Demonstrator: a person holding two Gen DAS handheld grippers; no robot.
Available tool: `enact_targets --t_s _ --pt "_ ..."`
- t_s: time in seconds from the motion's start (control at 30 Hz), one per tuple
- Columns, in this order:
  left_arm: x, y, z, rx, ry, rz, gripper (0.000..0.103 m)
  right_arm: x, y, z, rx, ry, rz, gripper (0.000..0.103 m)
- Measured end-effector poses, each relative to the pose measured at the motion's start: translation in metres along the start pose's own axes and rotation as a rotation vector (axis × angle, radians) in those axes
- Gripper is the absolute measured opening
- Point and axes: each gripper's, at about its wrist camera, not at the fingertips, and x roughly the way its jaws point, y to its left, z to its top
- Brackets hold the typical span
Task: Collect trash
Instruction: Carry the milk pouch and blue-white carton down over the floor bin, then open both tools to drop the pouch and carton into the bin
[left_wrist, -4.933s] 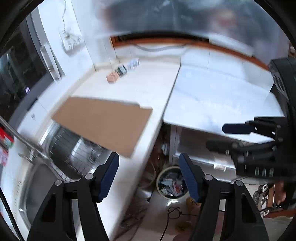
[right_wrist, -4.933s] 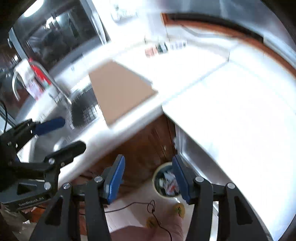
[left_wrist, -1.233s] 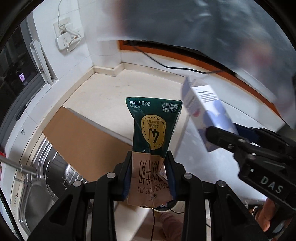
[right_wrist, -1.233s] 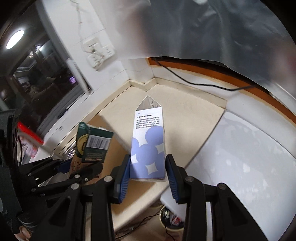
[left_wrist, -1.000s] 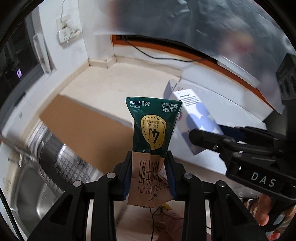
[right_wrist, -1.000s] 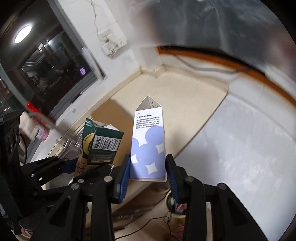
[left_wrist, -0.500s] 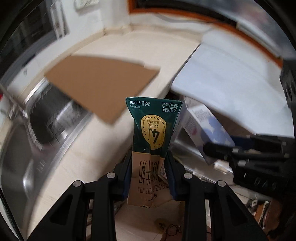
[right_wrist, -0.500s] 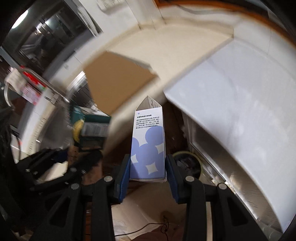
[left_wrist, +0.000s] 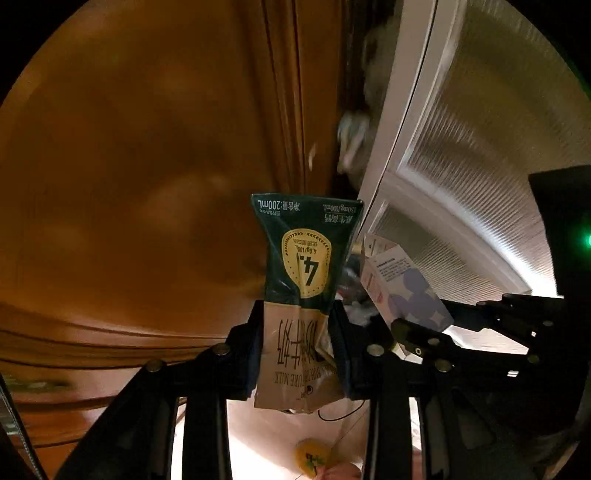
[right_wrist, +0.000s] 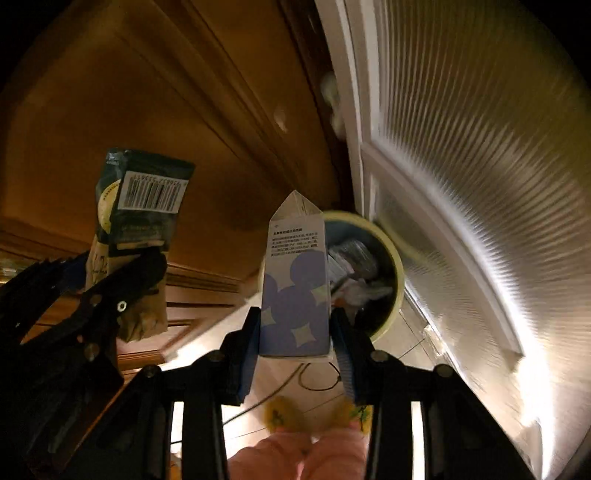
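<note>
Dropping fast, you've left the bench top for the cabinet front: left claw clenched on the green milk carton, right claw grasping the white-and-purple carton just above the trash bin. Release comes next.

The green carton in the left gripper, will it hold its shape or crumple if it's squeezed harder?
The green carton would probably crumple: it is already creased and pinched narrow above the left gripper. It looks empty and light, since it stands out from the grip without sagging. Its torn, ragged bottom edge suggests thin card that could tear further.
</note>
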Motion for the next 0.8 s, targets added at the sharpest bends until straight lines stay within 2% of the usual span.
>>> enact_targets --t_s 0.2,0.23,0.27,0.3,0.33,0.37,0.53,0.63,0.8 --pt "0.071 -0.007 -0.007 -0.010 0.024 -0.037 0.033 0.077 -0.024 0.006 -0.015 0.013 -0.030 0.039" --pt "0.078 -0.006 -0.007 -0.016 0.025 -0.052 0.036 0.083 -0.027 0.007 -0.019 0.010 -0.029 0.040" --pt "0.082 -0.007 -0.007 -0.018 0.026 -0.055 0.051 0.090 -0.031 0.009 -0.018 0.006 -0.028 0.042" --pt "0.087 -0.006 -0.008 -0.022 0.026 -0.053 0.058 0.094 -0.034 0.009 -0.011 0.003 -0.030 0.052" --pt "0.091 -0.004 -0.009 -0.037 0.017 -0.048 0.070 0.098 -0.038 0.007 -0.009 0.003 -0.035 0.062" --pt "0.094 0.002 -0.006 -0.045 0.016 -0.050 0.076 0.099 -0.042 0.007 -0.005 -0.001 -0.032 0.064" --pt "0.110 0.002 -0.013 -0.054 0.078 -0.050 0.078 0.098 -0.054 -0.002 0.016 -0.013 -0.030 0.065" --pt "0.112 0.000 -0.016 -0.048 0.085 -0.046 0.079 0.096 -0.053 -0.004 0.034 -0.012 -0.032 0.065" --pt "0.108 0.003 -0.004 -0.057 0.082 -0.035 0.090 0.079 -0.060 -0.005 0.076 -0.015 -0.032 0.068"
